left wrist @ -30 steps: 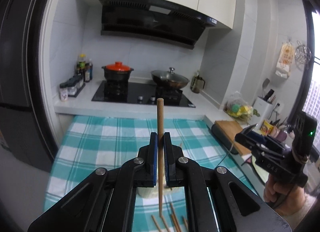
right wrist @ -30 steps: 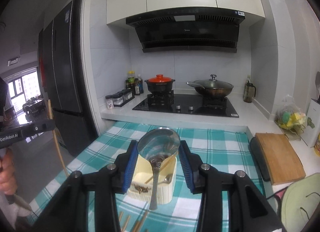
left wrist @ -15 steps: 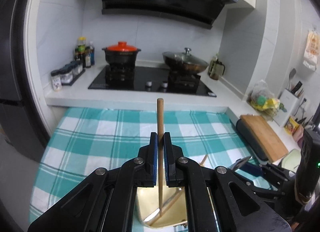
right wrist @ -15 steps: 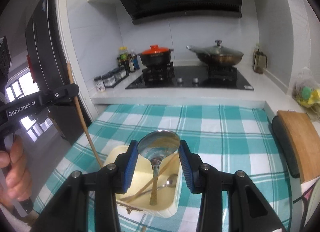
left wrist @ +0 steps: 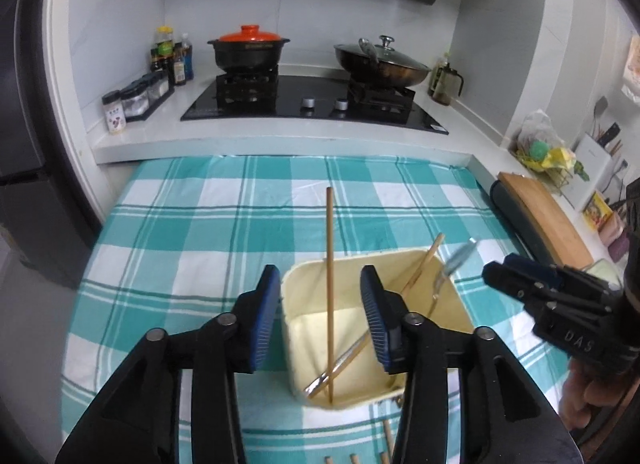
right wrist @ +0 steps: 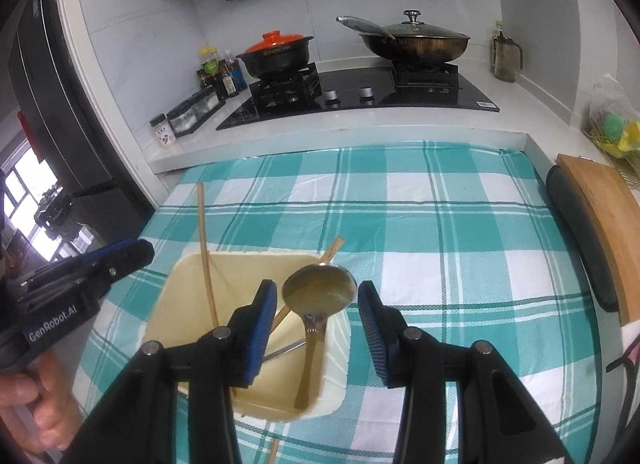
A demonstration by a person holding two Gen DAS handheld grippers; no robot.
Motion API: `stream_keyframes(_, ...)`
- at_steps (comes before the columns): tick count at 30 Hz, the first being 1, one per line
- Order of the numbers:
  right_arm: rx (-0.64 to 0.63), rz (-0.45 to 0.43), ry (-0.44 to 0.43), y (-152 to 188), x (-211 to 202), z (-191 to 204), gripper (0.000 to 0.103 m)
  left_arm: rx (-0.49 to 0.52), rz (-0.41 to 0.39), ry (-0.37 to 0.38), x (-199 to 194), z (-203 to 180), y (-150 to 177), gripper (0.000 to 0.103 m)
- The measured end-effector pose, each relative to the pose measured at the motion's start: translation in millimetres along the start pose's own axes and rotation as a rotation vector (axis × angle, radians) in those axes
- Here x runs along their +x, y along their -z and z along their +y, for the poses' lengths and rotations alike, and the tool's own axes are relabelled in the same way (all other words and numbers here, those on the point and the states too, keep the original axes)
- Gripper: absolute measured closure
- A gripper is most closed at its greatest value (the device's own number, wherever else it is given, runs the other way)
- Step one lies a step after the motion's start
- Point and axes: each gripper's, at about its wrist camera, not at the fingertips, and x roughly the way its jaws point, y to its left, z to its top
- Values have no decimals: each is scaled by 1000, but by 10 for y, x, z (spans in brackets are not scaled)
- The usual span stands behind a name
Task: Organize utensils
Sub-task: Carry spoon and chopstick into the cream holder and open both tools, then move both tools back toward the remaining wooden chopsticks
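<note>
Our left gripper (left wrist: pixel 320 316) and right gripper (right wrist: pixel 316 328) both stand wide open, gripping nothing. The chopstick (left wrist: pixel 329 292) and spoon (right wrist: pixel 318 296) stand in the cream bin (left wrist: pixel 404 258) below. We judge this drop finished; next we fetch the loose chopsticks (left wrist: pixel 387 438) on the cloth beside the bin.

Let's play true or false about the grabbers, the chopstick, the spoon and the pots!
1. The left gripper is squeezing the chopstick. False: its jaws are open, and the chopstick stands in the box.
2. The spoon is over the box. True.
3. The right gripper is open. True.
4. The pot has a blue lid. False: it is orange.
5. The tablecloth is teal and white checks. True.
</note>
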Motion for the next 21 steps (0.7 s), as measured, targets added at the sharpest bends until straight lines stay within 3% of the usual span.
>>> stream_keyframes(4, -46, -39, -3, 114, -518, 51, 59, 92, 29, -26, -537, 86, 399, 44)
stream_keyframes(8, -105, -45, -13, 512, -1106, 22, 55, 161, 95, -38, -977, 193, 1137, 35)
stream_keyframes(12, -187, -47, 36, 1216, -1538, -32, 54, 171, 180, -26, -1211, 166, 1977, 35)
stream_keyframes(15, -225, -46, 82, 1854, -1713, -31, 54, 151, 181, -25, -1384, 54, 2521, 35)
stream_keyframes(21, -168, -86, 128, 3027, -1914, 54, 54, -16, 197, 35, -1454, -78, 3171, 33)
